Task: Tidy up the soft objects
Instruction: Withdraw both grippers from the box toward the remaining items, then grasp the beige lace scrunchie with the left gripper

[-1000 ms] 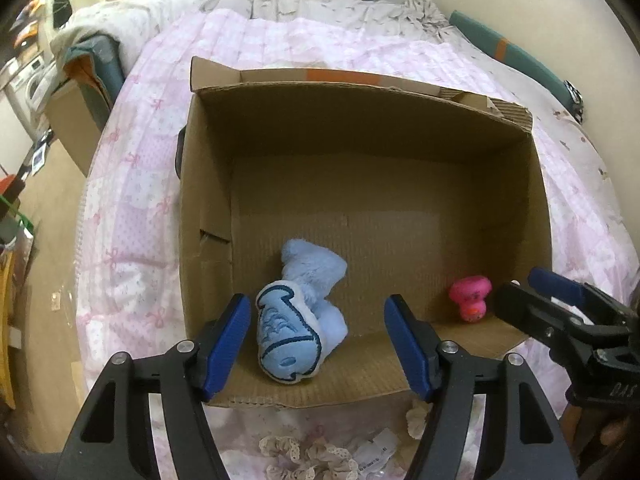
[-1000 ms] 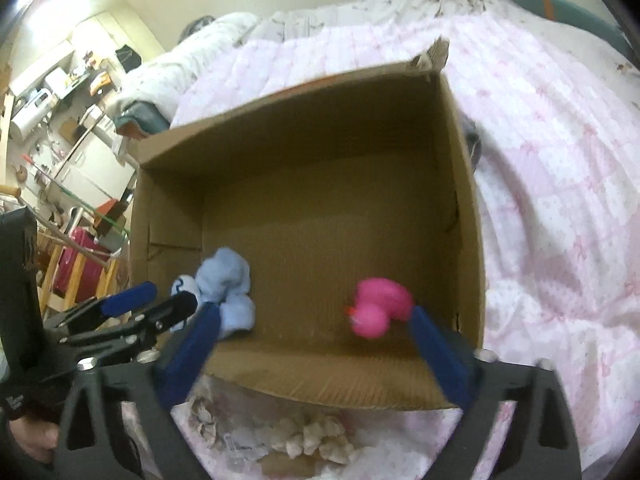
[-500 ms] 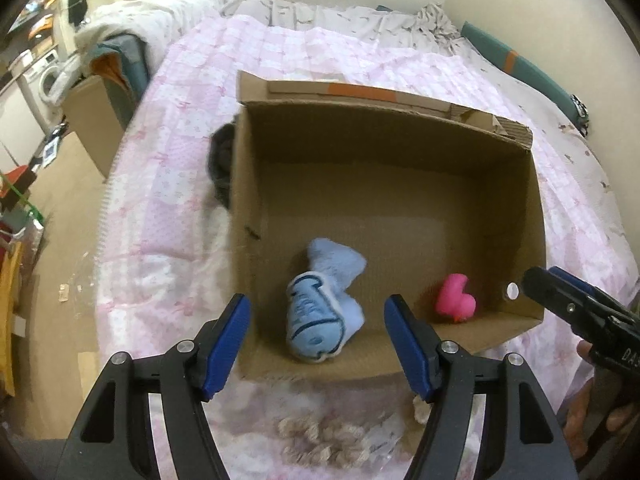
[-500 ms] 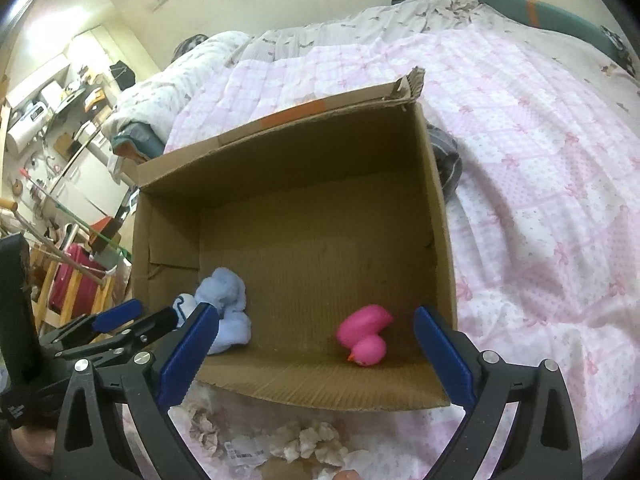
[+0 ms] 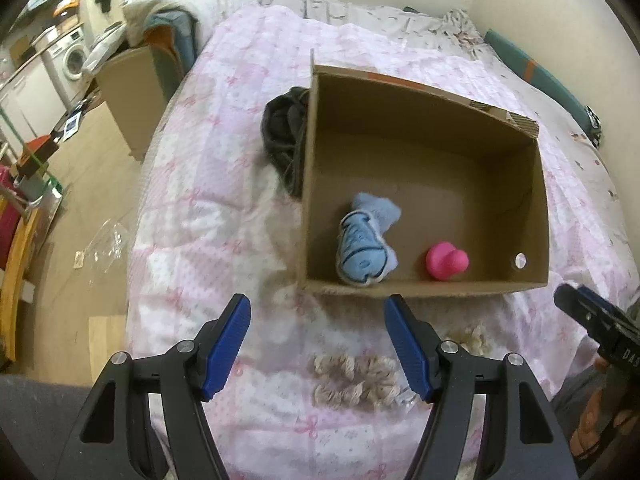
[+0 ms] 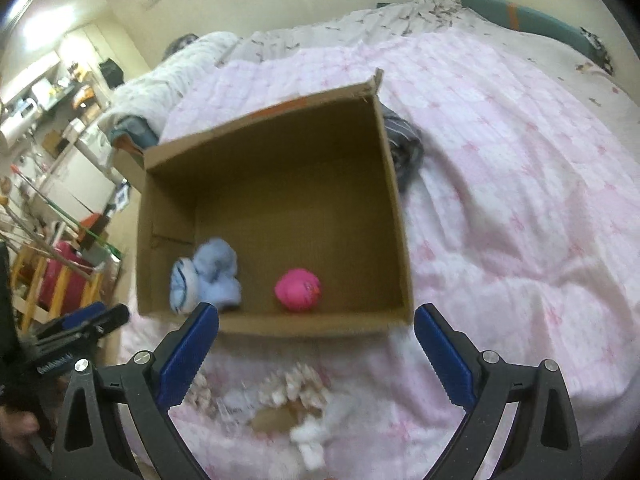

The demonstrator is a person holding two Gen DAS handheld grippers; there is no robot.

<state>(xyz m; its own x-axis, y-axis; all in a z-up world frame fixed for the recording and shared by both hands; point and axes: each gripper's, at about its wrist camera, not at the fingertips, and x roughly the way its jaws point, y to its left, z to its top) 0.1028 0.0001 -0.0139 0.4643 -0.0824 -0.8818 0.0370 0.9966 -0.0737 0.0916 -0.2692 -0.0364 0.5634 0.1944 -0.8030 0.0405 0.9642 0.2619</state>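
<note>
Hovering left gripper (image 5: 318, 342), right gripper (image 6: 316, 350), box (image 5: 420, 290) edge near

Two black clamp-style grippers with blue finger pads, hand-held.

Left gripper (image 5: 318, 344): matte black plastic arms with triangular cut-outs, ribbed blue pads (image 5: 226, 346) on the inner faces, four round silver screw heads along the arms. Right gripper (image 6: 316, 360): same build, black frame, serrated blue pads (image 6: 440, 358), silver screws at the pad bases and further back on each arm. In the left view the right unit shows at 4 o'clock, black body, blue tip, white lettering "DAS" partly readable. In the right view the left unit shows at 8 o'clock, white lettering too blurred to read. Bit of skin at 4 o'clock in left view.
</note>
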